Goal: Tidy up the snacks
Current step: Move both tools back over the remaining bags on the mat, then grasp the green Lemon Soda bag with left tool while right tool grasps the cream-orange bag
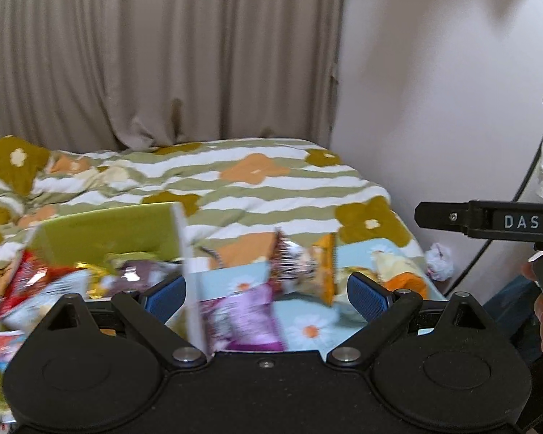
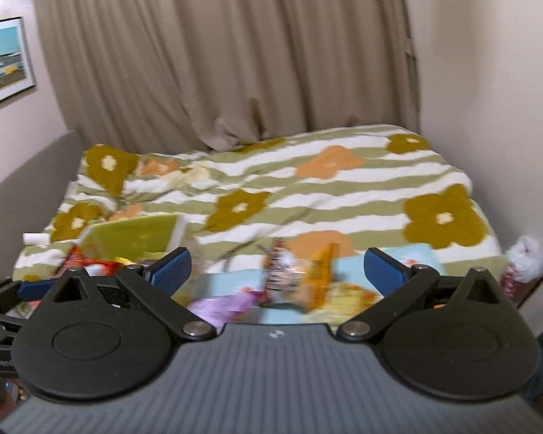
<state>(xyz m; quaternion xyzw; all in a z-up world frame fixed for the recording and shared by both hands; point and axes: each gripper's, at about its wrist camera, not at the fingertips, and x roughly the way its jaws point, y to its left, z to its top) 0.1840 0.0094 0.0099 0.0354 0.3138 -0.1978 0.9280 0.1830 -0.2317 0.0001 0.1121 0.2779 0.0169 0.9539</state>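
Note:
A green box (image 1: 105, 233) with white edges stands on the bed at the left and holds several snack packets, a red one (image 1: 27, 276) among them. It also shows in the right wrist view (image 2: 130, 235). Loose snacks lie on a light blue daisy cloth (image 1: 307, 329): a purple packet (image 1: 246, 314), a dark patterned packet (image 1: 284, 264) and an orange packet (image 1: 325, 271). My left gripper (image 1: 268, 291) is open and empty above the loose snacks. My right gripper (image 2: 277, 271) is open and empty, also above them; its body (image 1: 488, 220) shows at the right of the left wrist view.
The bed has a green-striped flower duvet (image 2: 307, 195). Beige curtains (image 2: 217, 54) hang behind it. White walls close in on the right. A crumpled white wad (image 1: 440, 260) lies at the bed's right edge. A framed picture (image 2: 3, 61) hangs on the left wall.

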